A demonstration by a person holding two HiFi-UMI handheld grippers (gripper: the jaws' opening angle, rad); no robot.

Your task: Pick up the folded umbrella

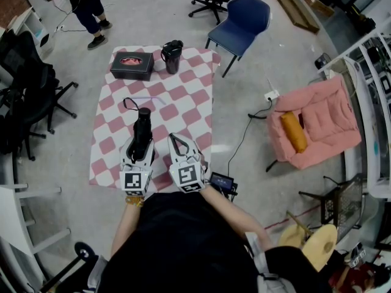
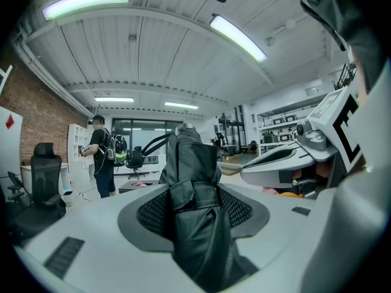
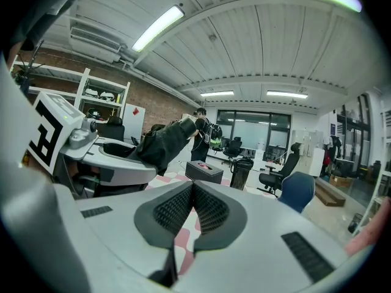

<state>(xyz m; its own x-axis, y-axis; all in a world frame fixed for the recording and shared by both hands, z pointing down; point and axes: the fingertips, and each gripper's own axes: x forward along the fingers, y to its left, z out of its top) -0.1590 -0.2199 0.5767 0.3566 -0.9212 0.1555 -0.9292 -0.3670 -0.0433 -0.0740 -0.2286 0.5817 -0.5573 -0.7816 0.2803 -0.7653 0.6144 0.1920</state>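
The folded black umbrella (image 1: 143, 127) stands raised above the pink-and-white checked cloth (image 1: 183, 96), its wrist strap hanging off the far end. My left gripper (image 1: 141, 145) is shut on it, and in the left gripper view the umbrella (image 2: 194, 182) fills the gap between the dark pads. Just to its right, my right gripper (image 1: 178, 141) is shut with nothing in it. In the right gripper view the pads (image 3: 177, 209) meet, and the umbrella (image 3: 160, 142) shows at the left in the other gripper.
On the cloth's far end sit a black box (image 1: 131, 65) and a black jug (image 1: 172, 56). A blue chair (image 1: 243, 18) stands behind, a pink armchair (image 1: 319, 122) to the right, black office chairs (image 1: 24, 84) at left. A person (image 1: 84, 5) stands far left.
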